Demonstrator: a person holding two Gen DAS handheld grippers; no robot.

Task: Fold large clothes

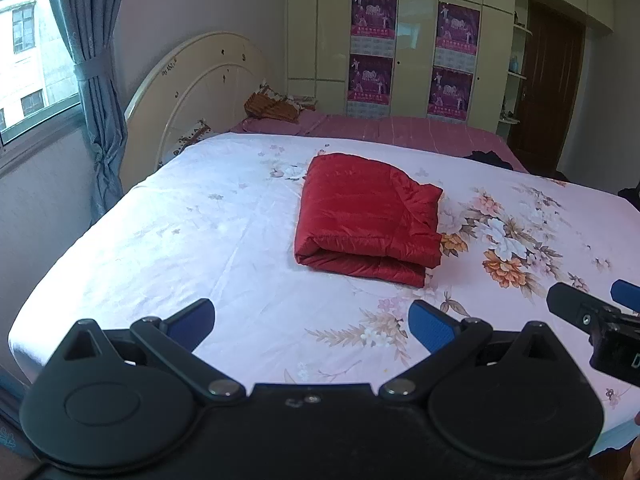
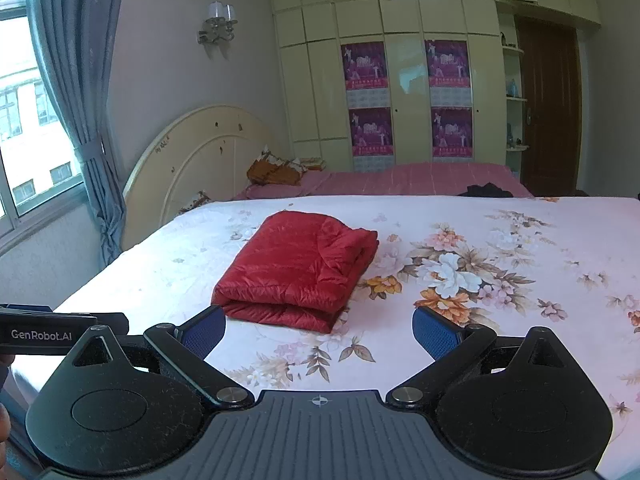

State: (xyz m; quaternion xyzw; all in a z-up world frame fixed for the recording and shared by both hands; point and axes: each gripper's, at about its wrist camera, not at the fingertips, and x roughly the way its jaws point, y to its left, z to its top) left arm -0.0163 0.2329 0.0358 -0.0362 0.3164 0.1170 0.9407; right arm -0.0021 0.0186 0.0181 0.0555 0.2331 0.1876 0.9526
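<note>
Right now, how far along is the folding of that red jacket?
Done: the red jacket lies folded into a compact stack on the floral sheet. In hand: nothing; the left gripper and right gripper are both open, short of the jacket. Left: perhaps only tidying the bunched right edge. A dark garment lies on the far bed, possibly next.

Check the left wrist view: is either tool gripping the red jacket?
No. The folded red jacket lies alone on the floral sheet, with the open left tool and the right tool both short of it.
</note>
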